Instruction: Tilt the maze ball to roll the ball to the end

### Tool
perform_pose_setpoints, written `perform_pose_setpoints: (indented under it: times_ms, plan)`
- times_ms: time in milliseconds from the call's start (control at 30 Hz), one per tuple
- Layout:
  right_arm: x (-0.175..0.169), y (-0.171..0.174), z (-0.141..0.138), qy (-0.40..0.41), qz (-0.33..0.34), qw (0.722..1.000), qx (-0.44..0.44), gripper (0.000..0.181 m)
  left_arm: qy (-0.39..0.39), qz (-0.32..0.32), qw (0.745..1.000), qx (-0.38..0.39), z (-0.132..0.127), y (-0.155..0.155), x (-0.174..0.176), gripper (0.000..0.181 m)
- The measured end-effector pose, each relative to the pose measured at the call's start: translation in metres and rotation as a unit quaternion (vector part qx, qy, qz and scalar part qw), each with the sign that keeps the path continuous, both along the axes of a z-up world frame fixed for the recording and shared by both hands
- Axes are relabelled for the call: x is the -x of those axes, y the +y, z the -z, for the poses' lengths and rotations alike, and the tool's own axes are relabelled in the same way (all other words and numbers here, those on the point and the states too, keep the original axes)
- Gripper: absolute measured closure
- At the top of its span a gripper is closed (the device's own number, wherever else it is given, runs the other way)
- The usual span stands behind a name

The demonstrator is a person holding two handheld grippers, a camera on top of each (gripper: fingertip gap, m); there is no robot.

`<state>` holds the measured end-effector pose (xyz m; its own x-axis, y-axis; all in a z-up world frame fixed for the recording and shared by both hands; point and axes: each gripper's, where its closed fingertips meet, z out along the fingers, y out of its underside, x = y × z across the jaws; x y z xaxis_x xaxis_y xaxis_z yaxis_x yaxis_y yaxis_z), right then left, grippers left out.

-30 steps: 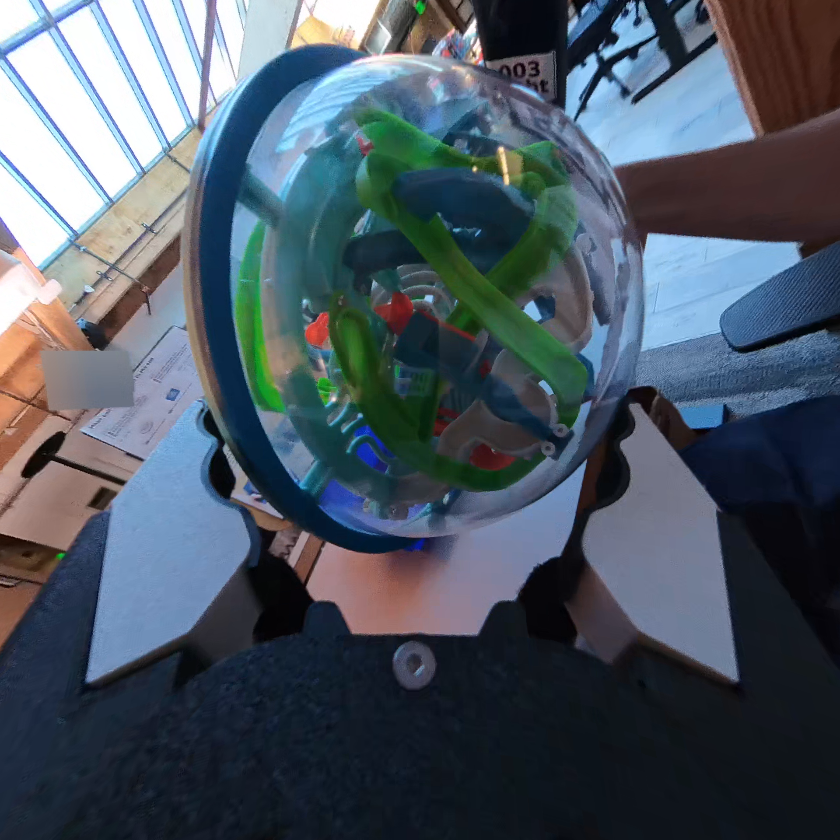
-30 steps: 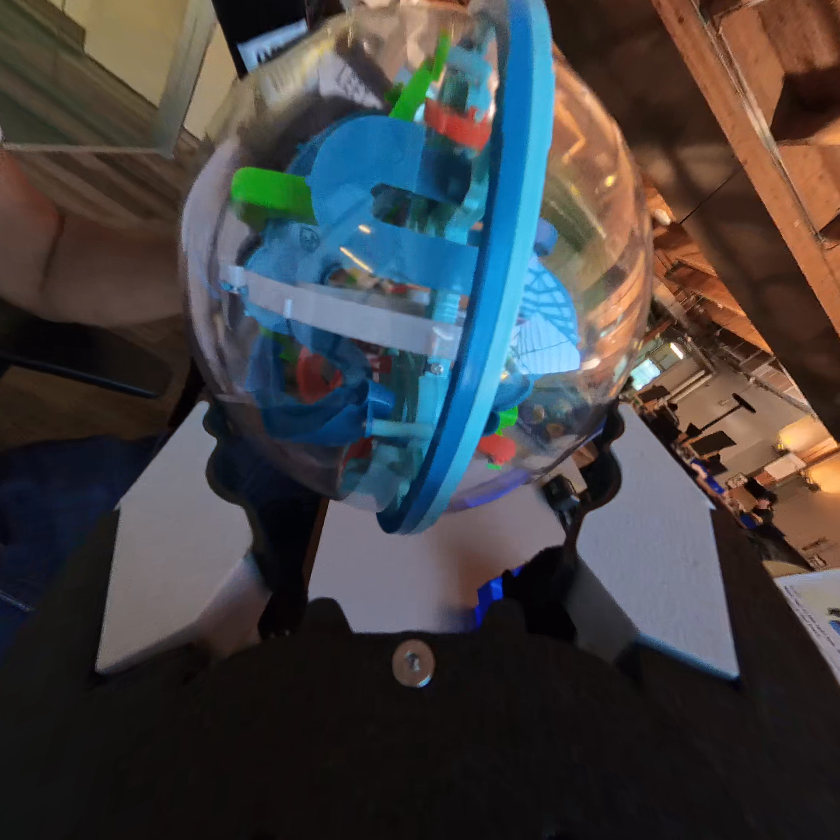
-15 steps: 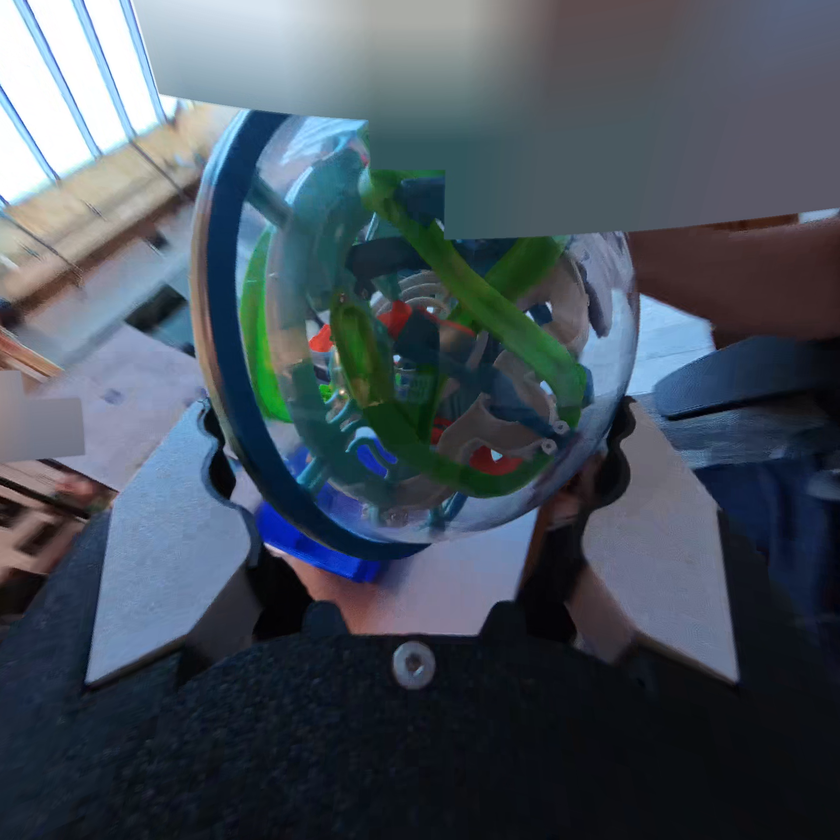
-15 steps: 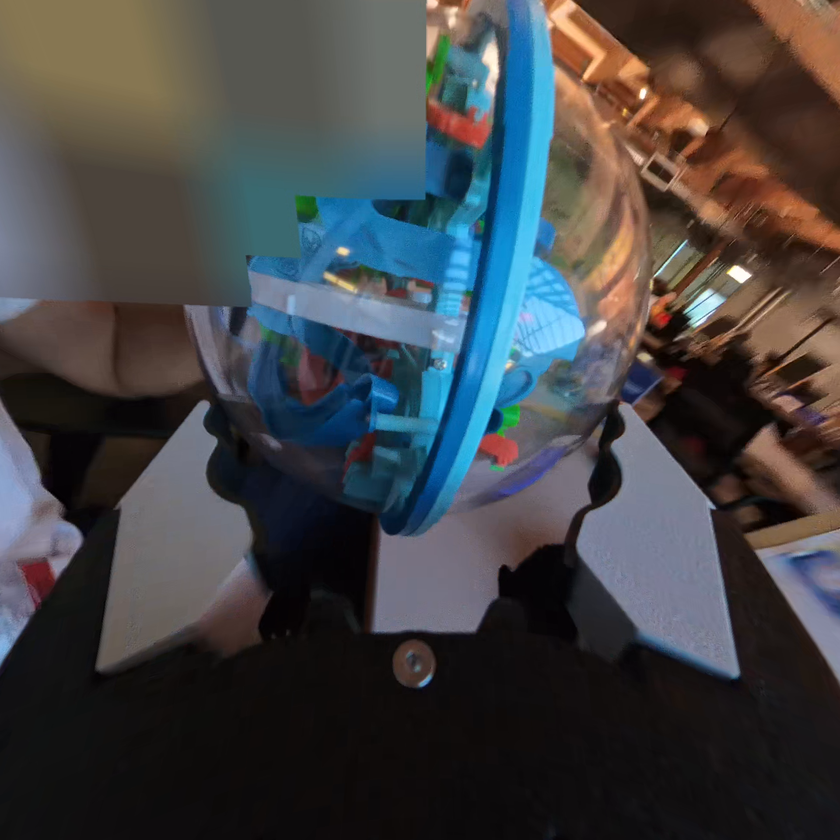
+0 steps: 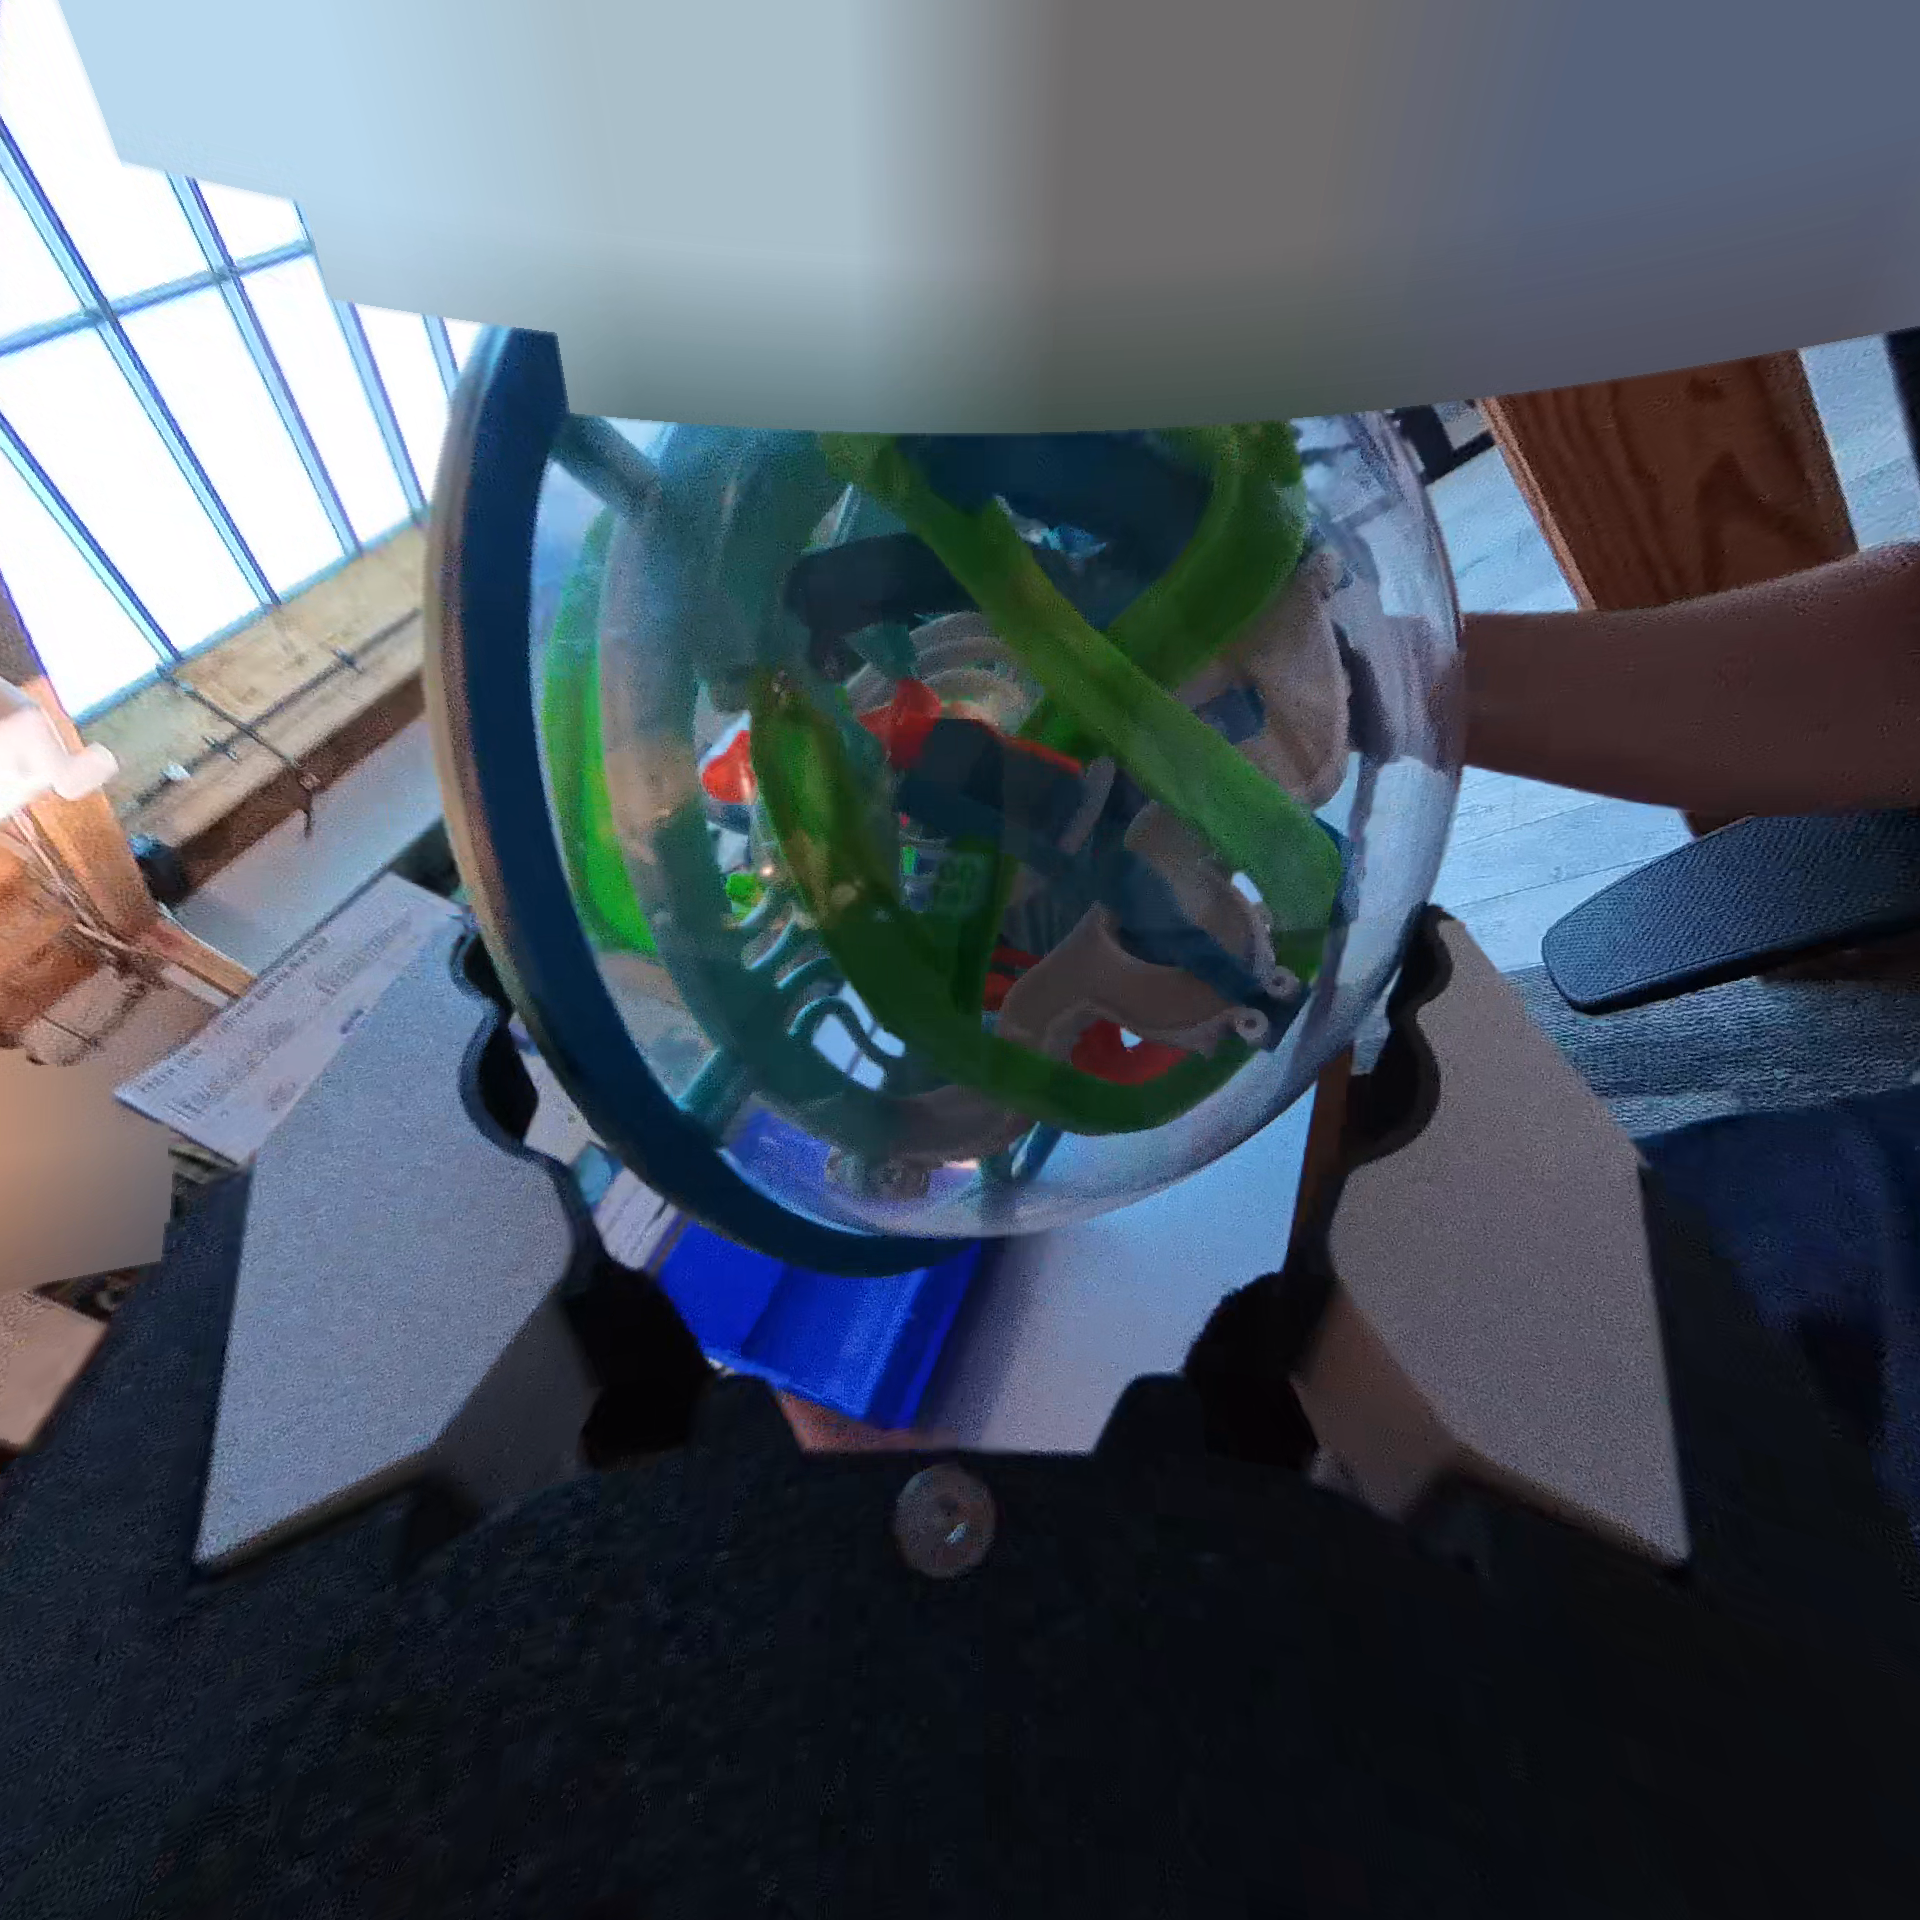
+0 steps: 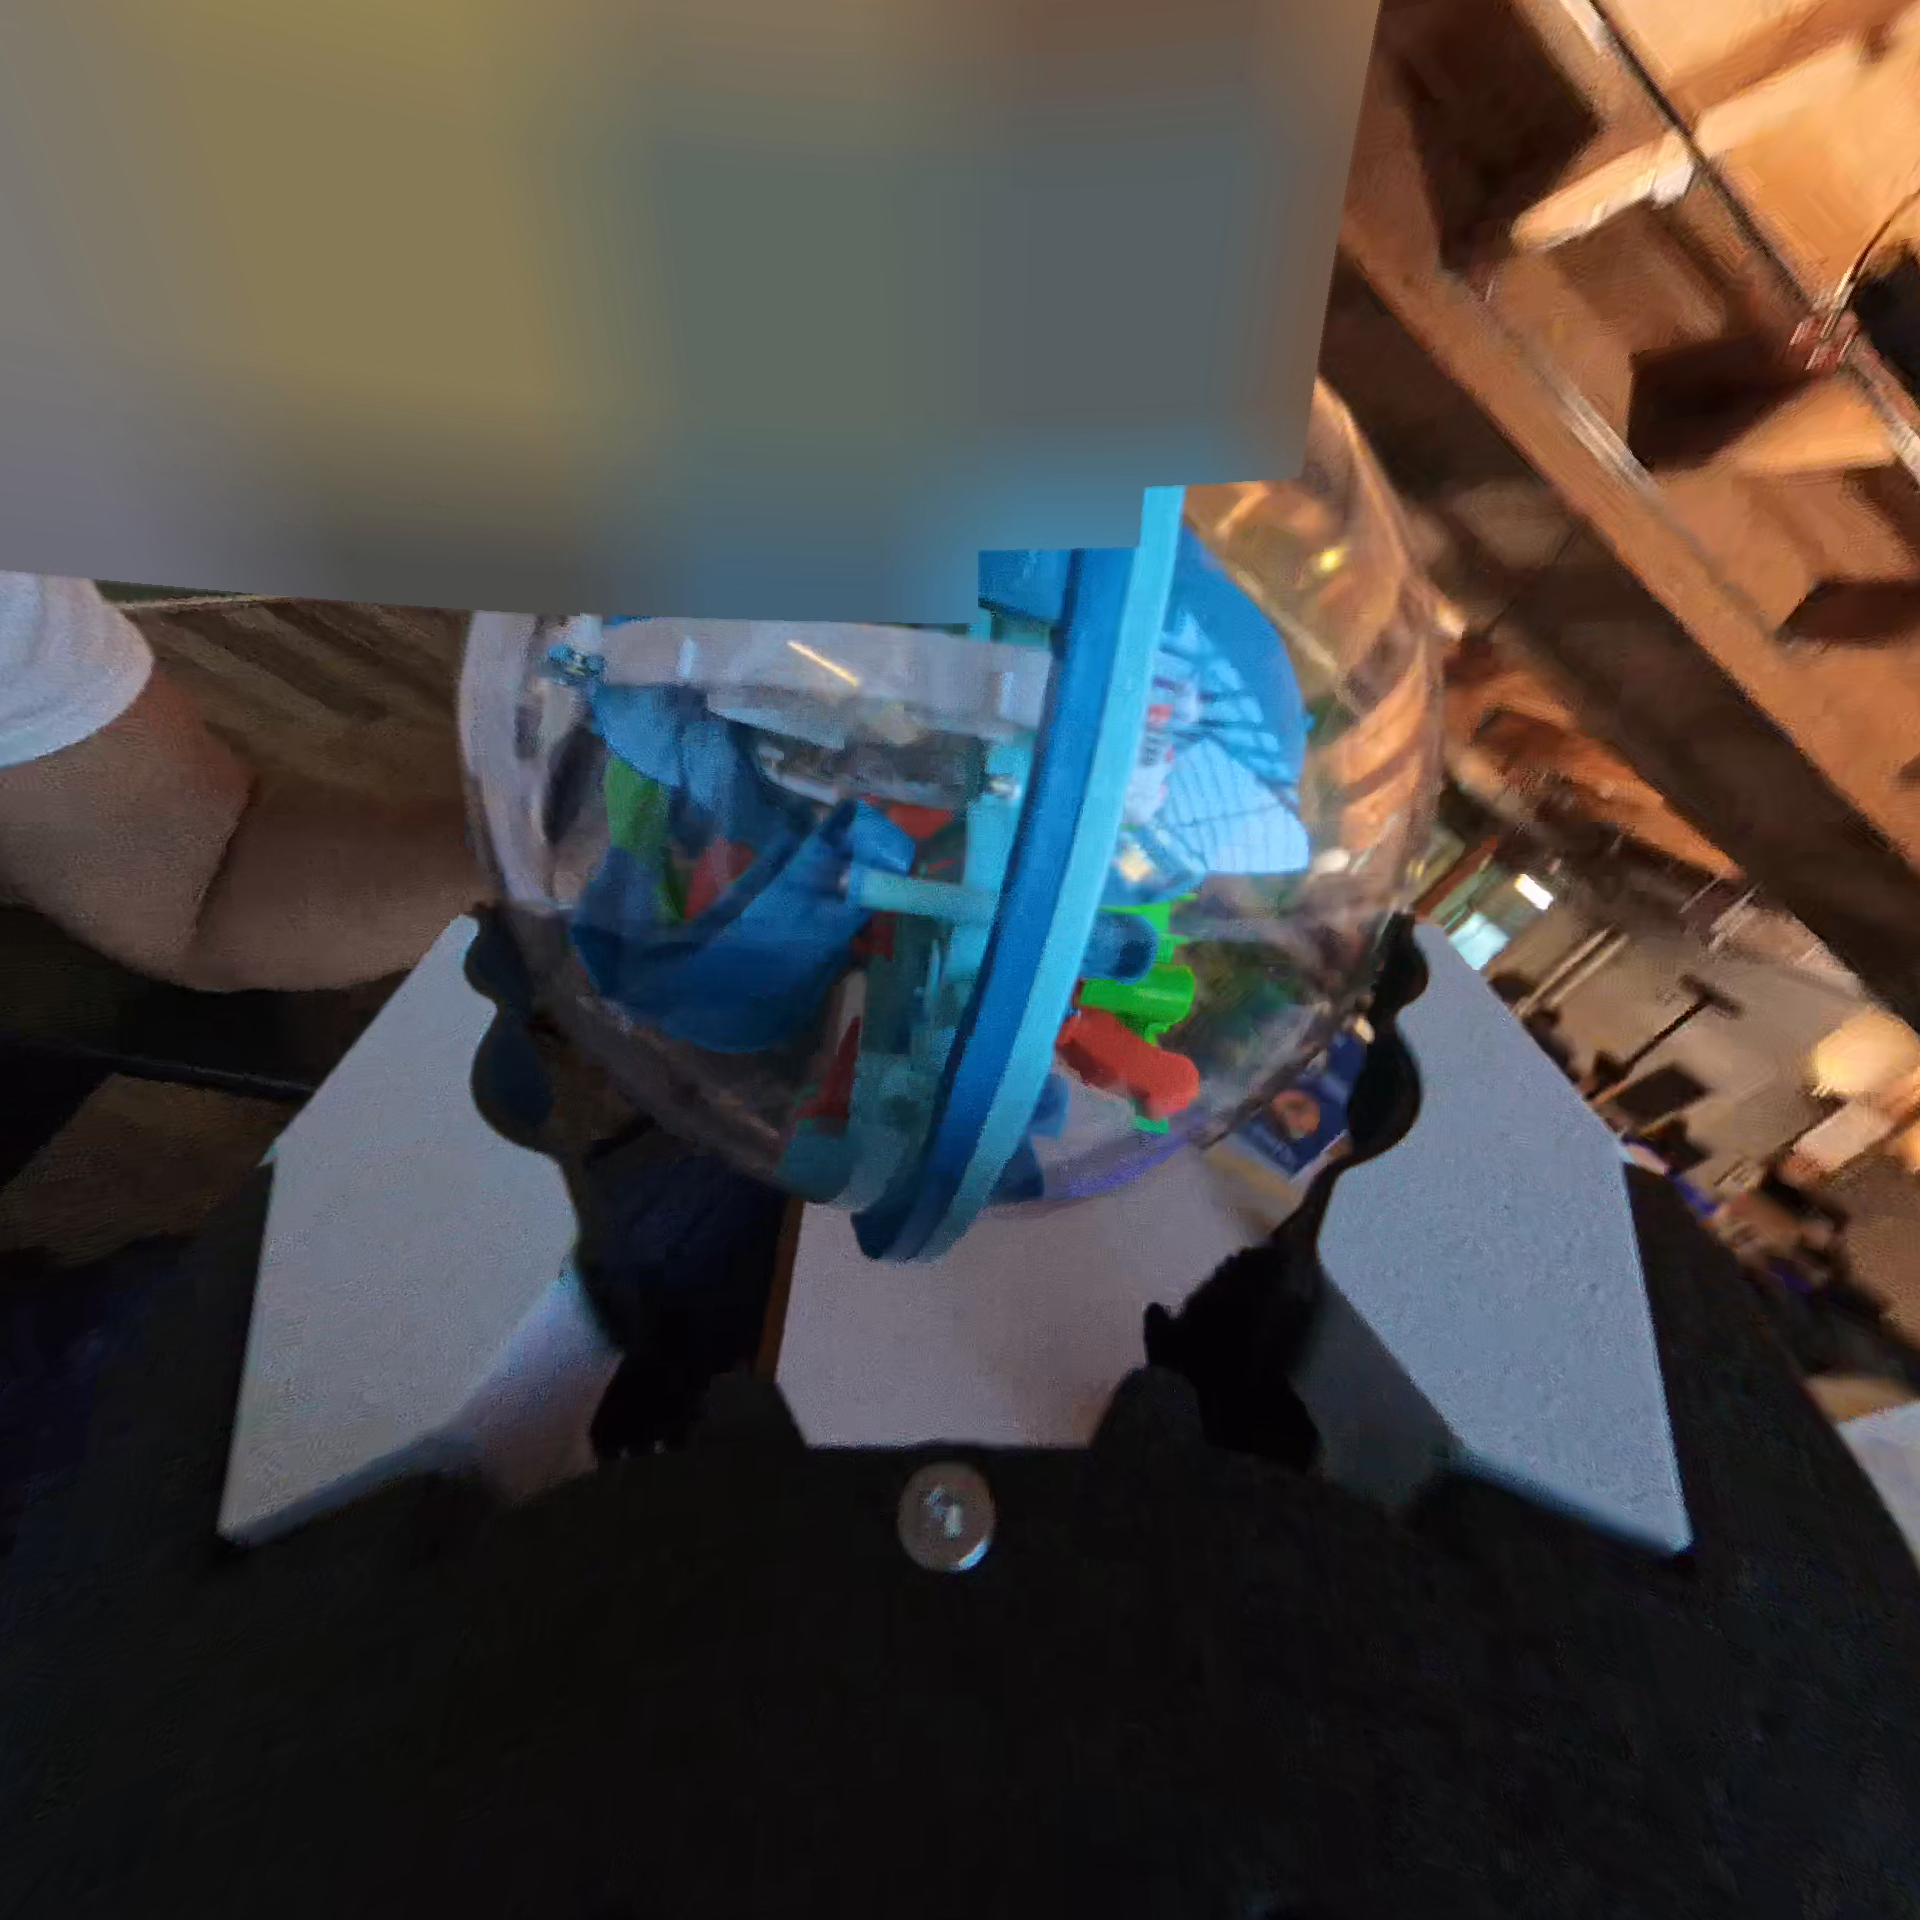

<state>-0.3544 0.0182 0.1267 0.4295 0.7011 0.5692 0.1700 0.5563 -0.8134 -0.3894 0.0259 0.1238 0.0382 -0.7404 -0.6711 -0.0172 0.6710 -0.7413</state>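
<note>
Maze ball point(image 5: 935, 810) held off the tabletop point(image 5: 1091, 1340), pinched between both grippers: left gripper point(image 5: 940, 1039) and right gripper point(image 6: 935, 1049) each clamp its clear shell (blue ring point(image 6: 1049, 883) tilted); small ball inside not discernible

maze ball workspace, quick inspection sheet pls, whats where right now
surface: pale tabletop under the sphere
job's things: clear maze ball with blue ring, held off the table between both grippers; small inner ball not made out
clutter: blue block, printed paper sheet
grippers: left gripper and right gripper each clamp the sphere
cables: nothing seen
surroundings: windows, chair armrest, person's forearm, wooden shelving
</note>
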Motion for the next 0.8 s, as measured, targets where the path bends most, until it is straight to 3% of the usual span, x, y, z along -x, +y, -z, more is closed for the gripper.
perform_pose_setpoints:
  times_ms: [67, 167, 300, 333, 400, 433, 500, 567, 633, 700, 733, 800]
  plan:
    - [-0.001, 0.015, 0.012, 0.007, 0.004, 0.997, 0.079, 0.024, 0.012, 0.003, 0.999, 0.052, 0.003, 0.010, -0.001, 0.022]
    - [0.001, 0.015, 0.010, 0.028, -0.010, 0.995, 0.100, 0.026, 0.015, 0.001, 0.997, 0.074, -0.002, 0.008, 0.001, 0.022]
    - [0.007, 0.005, 0.011, -0.014, -0.002, 1.000, 0.008, 0.023, -0.009, 0.002, 0.999, -0.034, -0.003, -0.006, 0.008, 0.022]
    - [0.005, 0.013, 0.018, -0.028, 0.011, 0.999, 0.031, 0.027, -0.001, -0.001, 1.000, -0.027, -0.001, 0.000, 0.006, 0.023]
    - [-0.002, 0.036, 0.034, -0.025, 0.024, 0.986, 0.161, 0.023, 0.038, -0.011, 0.996, 0.076, 0.011, 0.026, 0.000, 0.022]
    - [-0.002, 0.033, 0.031, -0.018, 0.024, 0.990, 0.135, 0.027, 0.032, -0.008, 0.997, 0.065, 0.012, 0.024, 0.000, 0.022]
    - [0.007, 0.002, 0.011, -0.011, 0.005, 1.000, 0.021, 0.027, -0.019, 0.014, 0.999, -0.024, -0.004, -0.009, 0.009, 0.022]
    - [0.013, -0.016, -0.003, -0.011, -0.011, 1.000, 0.001, 0.024, -0.047, 0.030, 0.997, -0.045, -0.019, -0.029, 0.015, 0.022]
    - [0.004, 0.013, 0.009, -0.005, -0.004, 0.998, 0.068, 0.027, -0.021, 0.014, 0.999, 0.025, -0.010, 0.004, 0.005, 0.022]
    - [-0.010, 0.051, 0.026, 0.054, -0.001, 0.980, 0.192, 0.027, 0.034, 0.001, 0.983, 0.181, 0.017, 0.050, -0.010, 0.021]
    - [-0.012, 0.053, 0.024, 0.080, 0.003, 0.974, 0.210, 0.027, 0.036, 0.011, 0.974, 0.225, 0.021, 0.055, -0.012, 0.022]
    - [-0.006, 0.028, 0.003, 0.077, 0.006, 0.981, 0.175, 0.027, -0.004, 0.037, 0.978, 0.203, 0.002, 0.032, -0.007, 0.022]
